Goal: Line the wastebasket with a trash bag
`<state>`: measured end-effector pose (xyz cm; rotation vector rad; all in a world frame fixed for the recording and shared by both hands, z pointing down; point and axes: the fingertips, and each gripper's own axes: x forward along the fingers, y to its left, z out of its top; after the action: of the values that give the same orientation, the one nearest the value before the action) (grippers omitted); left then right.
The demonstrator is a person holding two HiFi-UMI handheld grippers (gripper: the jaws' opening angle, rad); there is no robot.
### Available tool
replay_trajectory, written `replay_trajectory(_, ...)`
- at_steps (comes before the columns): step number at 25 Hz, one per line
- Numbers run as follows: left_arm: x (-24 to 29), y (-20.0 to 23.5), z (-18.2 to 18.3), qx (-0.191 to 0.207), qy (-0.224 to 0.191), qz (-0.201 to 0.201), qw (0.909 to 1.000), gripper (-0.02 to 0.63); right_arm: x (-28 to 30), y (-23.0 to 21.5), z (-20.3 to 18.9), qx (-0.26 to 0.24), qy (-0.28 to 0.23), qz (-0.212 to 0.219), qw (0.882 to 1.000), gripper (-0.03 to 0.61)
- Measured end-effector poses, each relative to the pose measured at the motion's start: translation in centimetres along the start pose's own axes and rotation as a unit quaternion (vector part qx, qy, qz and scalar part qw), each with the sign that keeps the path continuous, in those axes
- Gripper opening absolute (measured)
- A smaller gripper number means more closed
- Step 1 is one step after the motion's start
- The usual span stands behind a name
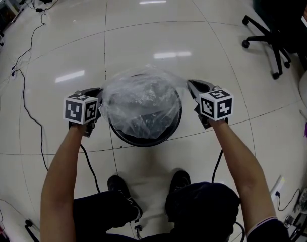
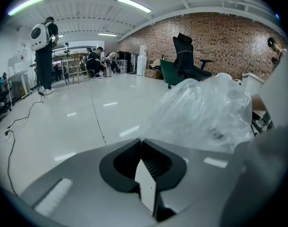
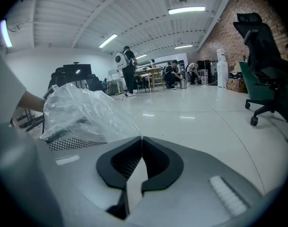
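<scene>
Head view: glossy white floor point(image 1: 143, 29), office chair point(image 1: 274, 39); left gripper point(image 1: 99, 95) and right gripper point(image 1: 191, 85) clamp trash bag point(image 1: 140, 97) over wastebasket point(image 1: 143, 141)

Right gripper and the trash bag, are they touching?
Touching. In the right gripper view, the trash bag film runs into the closed tips of the right gripper, pinched there.

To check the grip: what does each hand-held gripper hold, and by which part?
Both pinch the clear trash bag by its edge: left hand-held gripper on its left side, right hand-held gripper on its right.
</scene>
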<state>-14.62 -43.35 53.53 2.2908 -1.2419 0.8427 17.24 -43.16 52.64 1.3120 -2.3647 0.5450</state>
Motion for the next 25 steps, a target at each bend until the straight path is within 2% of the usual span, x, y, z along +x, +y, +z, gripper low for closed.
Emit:
replay_trajectory(11,1.2,0.2,-2.8,-0.017,0.019,-0.002,0.9997,0.012,0.9,0.0,-2.7,0.009,0.020,0.002,1.000,0.002)
replay_trajectory(25,1.5,-2.2,-5.8,-0.030,0.036,-0.034,0.9983,0.011,0.8,2.2,-6.2,0.001,0.052,0.025,0.998,0.002)
